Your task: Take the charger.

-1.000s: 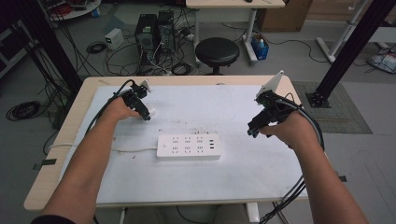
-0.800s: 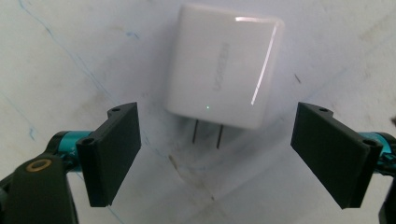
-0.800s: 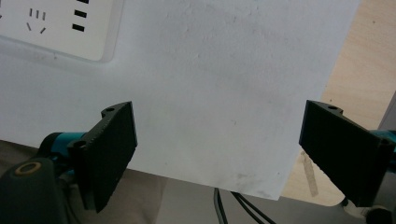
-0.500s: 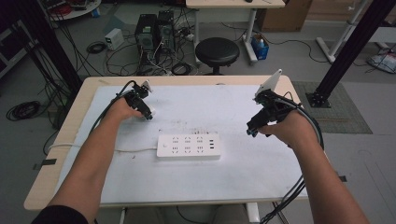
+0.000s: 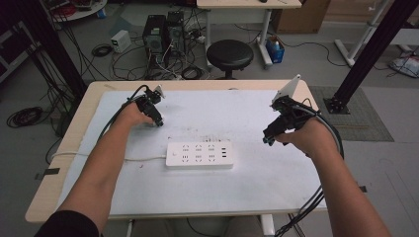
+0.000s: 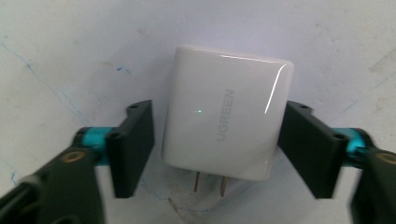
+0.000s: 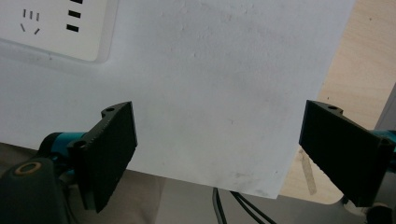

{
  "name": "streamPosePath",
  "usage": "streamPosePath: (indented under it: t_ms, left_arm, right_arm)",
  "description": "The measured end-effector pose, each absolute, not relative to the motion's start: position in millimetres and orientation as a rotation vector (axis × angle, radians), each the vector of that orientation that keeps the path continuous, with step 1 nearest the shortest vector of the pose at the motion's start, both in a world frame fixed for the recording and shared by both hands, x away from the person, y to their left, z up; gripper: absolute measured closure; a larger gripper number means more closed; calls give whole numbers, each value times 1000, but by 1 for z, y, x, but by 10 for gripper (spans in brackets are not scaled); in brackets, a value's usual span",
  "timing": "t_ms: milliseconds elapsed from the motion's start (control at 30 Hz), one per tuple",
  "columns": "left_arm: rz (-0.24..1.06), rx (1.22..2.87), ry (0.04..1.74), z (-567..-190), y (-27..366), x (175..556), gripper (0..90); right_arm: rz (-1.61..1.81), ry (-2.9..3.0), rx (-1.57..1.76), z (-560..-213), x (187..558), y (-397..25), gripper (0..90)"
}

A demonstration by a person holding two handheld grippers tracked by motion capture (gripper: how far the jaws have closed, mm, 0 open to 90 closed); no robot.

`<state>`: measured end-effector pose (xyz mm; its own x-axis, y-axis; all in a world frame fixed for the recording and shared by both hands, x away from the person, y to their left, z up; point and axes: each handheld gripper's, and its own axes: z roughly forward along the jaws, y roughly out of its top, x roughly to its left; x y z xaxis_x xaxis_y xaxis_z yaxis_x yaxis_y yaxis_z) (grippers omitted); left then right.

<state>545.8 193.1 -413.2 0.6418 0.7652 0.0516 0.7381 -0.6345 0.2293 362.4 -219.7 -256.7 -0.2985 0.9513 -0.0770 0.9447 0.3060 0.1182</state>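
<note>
We see the power strip [image 5: 199,154] lying near the middle of the tabletop [image 5: 257,182]. The charger [image 6: 226,112] lies behind it to the left, between the jaws of the left gripper [image 5: 159,121]. The right gripper [image 5: 268,139] is to the right of the strip, above the tabletop.

A white UGREEN charger [image 6: 227,113] lies flat on the white desk [image 6: 70,46] between the two black jaws of the left gripper [image 6: 219,142], its two metal prongs [image 6: 209,183] pointing back toward the camera. The right jaw sits against the charger's side; the left jaw stands just beside it, a thin gap showing. Faint blue pen marks [image 6: 37,74] cross the desk surface.
</note>
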Motion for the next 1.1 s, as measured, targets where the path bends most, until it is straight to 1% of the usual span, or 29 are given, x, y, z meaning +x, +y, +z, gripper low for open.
streamPosePath:
  t_ms: [67, 200, 300, 600, 833, 1000, 1100]
  left_arm:
    - [198, 2665, 1237, -414, 192, 546, 357]
    - [182, 2659, 1247, -414, 194, 547, 362]
    - [177, 2664, 1239, -413, 194, 546, 411]
    - [157, 2698, 1237, -409, 190, 540, 424]
    - [167, 2685, 1230, -381, 196, 525, 425]
    - [173, 2686, 1218, -357, 204, 504, 425]
    - [190, 2688, 1181, -341, 207, 489, 425]
  right_arm:
    - [69, 2428, 1779, -258, 363, -220, 107]
    - [69, 2438, 1783, -261, 363, -220, 107]
    - [69, 2439, 1783, -262, 365, -220, 108]
    - [70, 2436, 1784, -262, 364, -219, 108]
    - [68, 2447, 1781, -264, 365, -216, 107]
    - [73, 2461, 1763, -265, 366, -213, 107]
    - [92, 2461, 1768, -265, 368, -212, 107]
